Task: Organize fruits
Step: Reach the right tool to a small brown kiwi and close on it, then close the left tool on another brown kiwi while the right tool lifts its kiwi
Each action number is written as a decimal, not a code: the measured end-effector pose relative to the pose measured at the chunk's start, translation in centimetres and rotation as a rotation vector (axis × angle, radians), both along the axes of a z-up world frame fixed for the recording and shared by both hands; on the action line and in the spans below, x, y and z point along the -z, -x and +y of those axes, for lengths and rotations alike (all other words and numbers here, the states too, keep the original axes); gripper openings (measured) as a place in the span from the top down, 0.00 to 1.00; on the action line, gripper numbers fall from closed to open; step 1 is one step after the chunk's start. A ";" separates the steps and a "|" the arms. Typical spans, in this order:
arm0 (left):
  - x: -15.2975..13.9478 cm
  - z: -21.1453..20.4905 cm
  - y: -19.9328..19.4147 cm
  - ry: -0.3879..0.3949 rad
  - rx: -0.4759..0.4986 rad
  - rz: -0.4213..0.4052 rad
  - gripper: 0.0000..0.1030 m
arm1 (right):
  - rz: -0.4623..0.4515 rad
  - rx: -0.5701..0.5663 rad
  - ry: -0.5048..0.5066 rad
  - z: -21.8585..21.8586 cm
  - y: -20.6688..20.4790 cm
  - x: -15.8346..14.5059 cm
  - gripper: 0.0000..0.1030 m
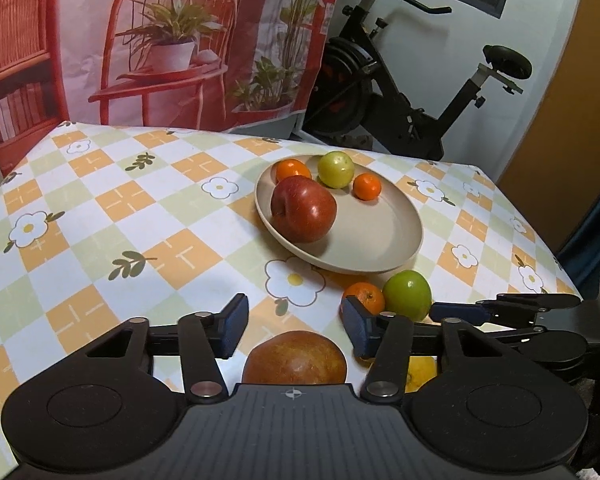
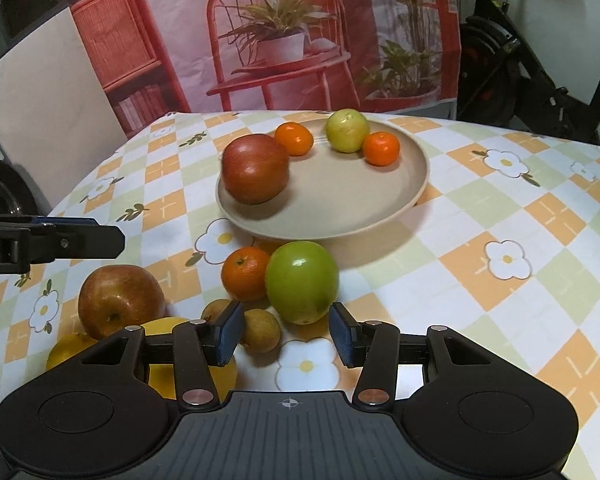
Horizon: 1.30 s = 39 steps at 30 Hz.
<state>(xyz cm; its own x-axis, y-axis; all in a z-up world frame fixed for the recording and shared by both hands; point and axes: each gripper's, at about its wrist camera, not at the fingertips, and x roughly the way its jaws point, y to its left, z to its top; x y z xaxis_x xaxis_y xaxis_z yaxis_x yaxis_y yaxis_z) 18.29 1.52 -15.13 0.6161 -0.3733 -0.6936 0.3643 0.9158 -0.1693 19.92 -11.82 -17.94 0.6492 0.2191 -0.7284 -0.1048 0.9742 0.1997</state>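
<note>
A beige plate (image 1: 380,248) (image 2: 340,204) holds a red apple (image 1: 303,209) (image 2: 255,168), two small oranges (image 1: 367,186) (image 2: 381,148) and a yellow-green fruit (image 1: 336,169) (image 2: 347,130). On the cloth in front of it lie an orange (image 1: 364,297) (image 2: 245,273), a green apple (image 1: 407,294) (image 2: 302,282), a second red apple (image 1: 295,358) (image 2: 118,300), two small brown fruits (image 2: 261,330) and yellow fruit (image 2: 160,328). My left gripper (image 1: 294,326) is open above the second red apple. My right gripper (image 2: 286,334) is open, just short of the green apple.
The table has a checked flower-print cloth (image 1: 120,208) (image 2: 500,208). A printed backdrop (image 1: 180,40) hangs behind it, and an exercise bike (image 1: 400,80) stands at the back right. The right gripper's fingers (image 1: 500,308) show at the right in the left wrist view.
</note>
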 end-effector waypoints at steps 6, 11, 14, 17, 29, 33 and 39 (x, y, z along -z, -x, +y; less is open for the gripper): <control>0.0 -0.5 0.0 0.003 0.023 -0.004 0.60 | 0.008 -0.027 -0.019 0.2 0.1 0.1 0.62; 0.4 -0.8 0.2 0.000 0.031 0.000 0.62 | 0.007 -0.035 -0.046 0.3 0.2 0.2 0.69; 0.6 -0.8 0.2 -0.002 0.031 0.006 0.63 | 0.008 -0.048 -0.055 0.6 0.3 0.4 0.71; 0.7 -0.8 0.2 -0.003 0.030 0.009 0.63 | 0.009 -0.064 -0.063 0.9 0.3 0.6 0.74; 0.7 -1.9 0.1 -0.019 0.075 0.017 0.63 | -0.033 -0.042 -0.052 -0.6 1.5 0.2 0.78; 0.5 -3.4 0.0 -0.046 0.115 0.003 0.63 | -0.039 0.019 -0.053 -2.6 2.1 0.4 0.78; 1.2 -6.5 -0.6 -0.160 0.212 0.010 0.63 | -0.054 0.087 -0.060 -5.2 2.7 0.7 0.78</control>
<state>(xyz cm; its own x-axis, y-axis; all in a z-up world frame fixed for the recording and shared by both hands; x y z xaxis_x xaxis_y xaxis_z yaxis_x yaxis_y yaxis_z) 18.93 -4.94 -16.35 0.5286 -0.3780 -0.7601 0.5494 0.8349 -0.0331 17.22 -16.98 -18.69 0.7055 0.2030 -0.6790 -0.0331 0.9665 0.2546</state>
